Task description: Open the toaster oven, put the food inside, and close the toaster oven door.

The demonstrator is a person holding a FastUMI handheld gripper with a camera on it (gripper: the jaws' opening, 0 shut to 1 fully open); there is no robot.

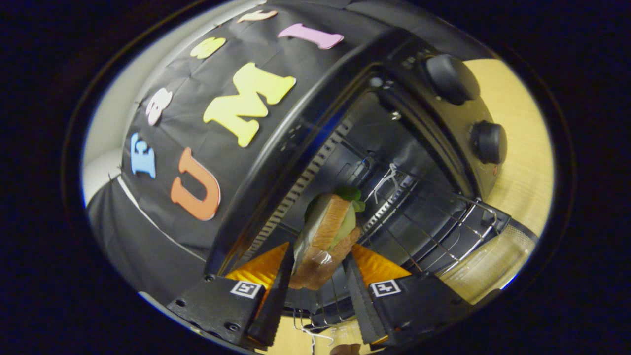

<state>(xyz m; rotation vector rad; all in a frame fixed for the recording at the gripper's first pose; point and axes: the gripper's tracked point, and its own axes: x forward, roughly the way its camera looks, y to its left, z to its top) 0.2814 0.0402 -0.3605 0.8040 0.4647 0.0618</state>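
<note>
A sandwich (326, 241) with brown bread, pale filling and green leaf sits wedged between my two fingers, wrapped in clear film. My gripper (318, 276) is shut on it, both black fingers pressing its sides. Just beyond the sandwich stands the black toaster oven (345, 88), seen tilted, with its door (498, 256) swung down and open. The wire rack (434, 217) inside is pulled partly out, and the sandwich hangs above its near end at the oven's mouth. Two black knobs (451, 79) sit on the oven's control panel.
The oven stands on a light wooden table (522, 148). The booth's black cloth wall (162, 231) rises close behind and beside the oven. The open glass door juts out toward me below the rack.
</note>
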